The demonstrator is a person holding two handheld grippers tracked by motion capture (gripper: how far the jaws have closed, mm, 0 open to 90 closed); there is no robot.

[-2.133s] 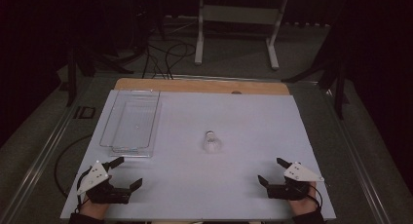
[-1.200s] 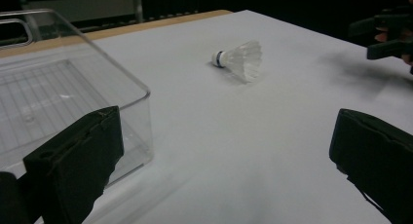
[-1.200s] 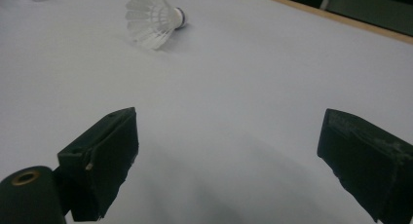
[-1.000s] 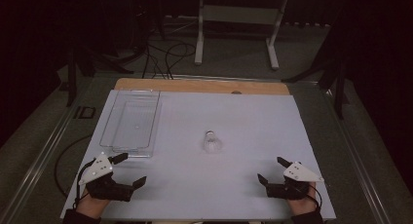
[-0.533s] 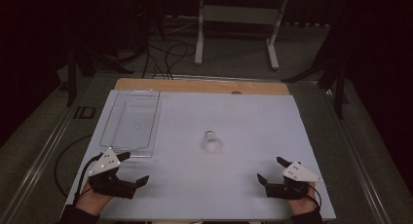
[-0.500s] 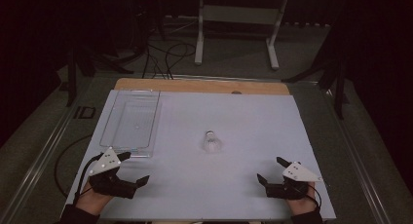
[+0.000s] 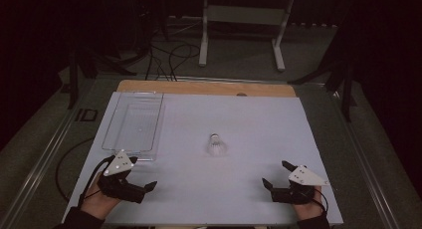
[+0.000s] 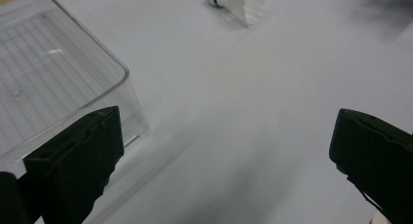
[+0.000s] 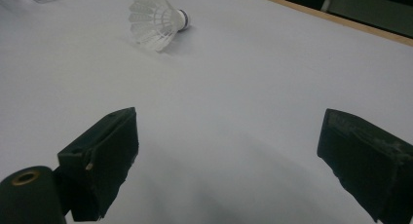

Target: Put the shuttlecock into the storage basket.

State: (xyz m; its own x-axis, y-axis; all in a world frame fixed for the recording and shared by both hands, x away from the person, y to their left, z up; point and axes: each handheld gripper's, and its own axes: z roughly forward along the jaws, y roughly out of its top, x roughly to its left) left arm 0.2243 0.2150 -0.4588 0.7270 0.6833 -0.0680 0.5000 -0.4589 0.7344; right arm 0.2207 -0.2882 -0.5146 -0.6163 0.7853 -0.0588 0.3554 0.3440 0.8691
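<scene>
Left tongs [image 7: 141, 189] are sliding forward and inward from the counter's near left corner, while the right tongs [image 7: 277, 180] are staying put near the right edge.

Both pairs are standing wide open and gripping nothing; the shuttlecock [image 7: 216, 146] is lying on its side near the middle of the white counter [image 7: 259, 124], well apart from both pairs, its cork tip pointing away from the person; the clear plastic tray [image 7: 134, 120] is sitting empty just ahead of the left tongs; a sound approach, I judge, is closing gently on the firm cork, since the feathered skirt looks light, ribbed and easily crushed; the tray is looking rigid, with rounded corners and a ridged floor.
</scene>
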